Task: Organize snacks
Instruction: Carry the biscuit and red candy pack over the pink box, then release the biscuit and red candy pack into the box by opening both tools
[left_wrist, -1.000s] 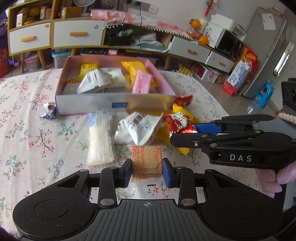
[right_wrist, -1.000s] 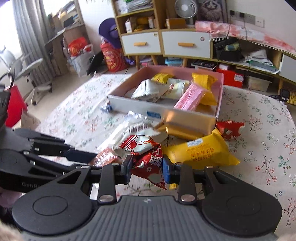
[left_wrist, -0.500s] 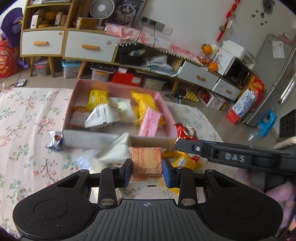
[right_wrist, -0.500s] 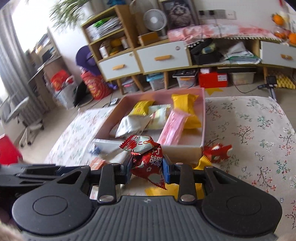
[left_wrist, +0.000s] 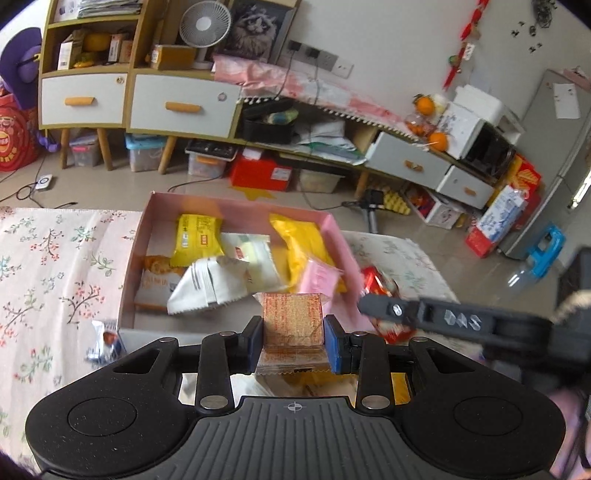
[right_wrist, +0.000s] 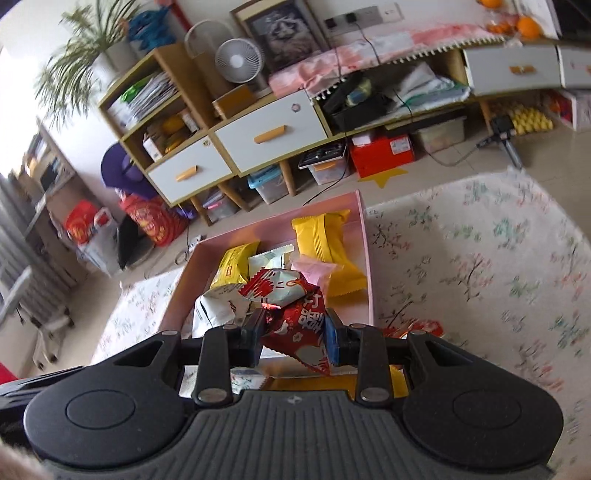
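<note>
Left fingers (left_wrist: 255, 341): two, closed partway on one square orange-brown packet (left_wrist: 292, 325); both pads press its sides.
Left gripper (left_wrist: 293, 341): holds the packet above the near wall of the pink box (left_wrist: 240, 205).
Right fingers (right_wrist: 332, 341): two, nearly closed, pinching one red wrapped snack (right_wrist: 295, 325) by its crumpled wrapper.
Right gripper (right_wrist: 293, 341): holds the red snack over the near end of the box; in the left view it enters from the right, just beside the box's right wall.
Pink box: one, open-topped, on the floral tablecloth (left_wrist: 55, 280).
Box contents, yellow: two packets, one small with an orange label (left_wrist: 197, 240), one larger plain (left_wrist: 306, 243).
Box contents, white: one silver-white pouch (left_wrist: 207, 284) and one pale packet (left_wrist: 255, 258) behind it.
Box contents, pink: one packet (left_wrist: 319, 278), blurred, against the right wall.
Box contents, orange: one packet (left_wrist: 159, 280) at the left wall, partly covered.
Outside the box, left: one small blue-and-silver wrapped sweet (left_wrist: 105, 341) on the cloth, at the near left corner.
Outside the box, right: one red snack (left_wrist: 380, 282) on the cloth, partly hidden by the right gripper.
Beneath the grippers: further yellow packaging; count cannot be told.
</note>
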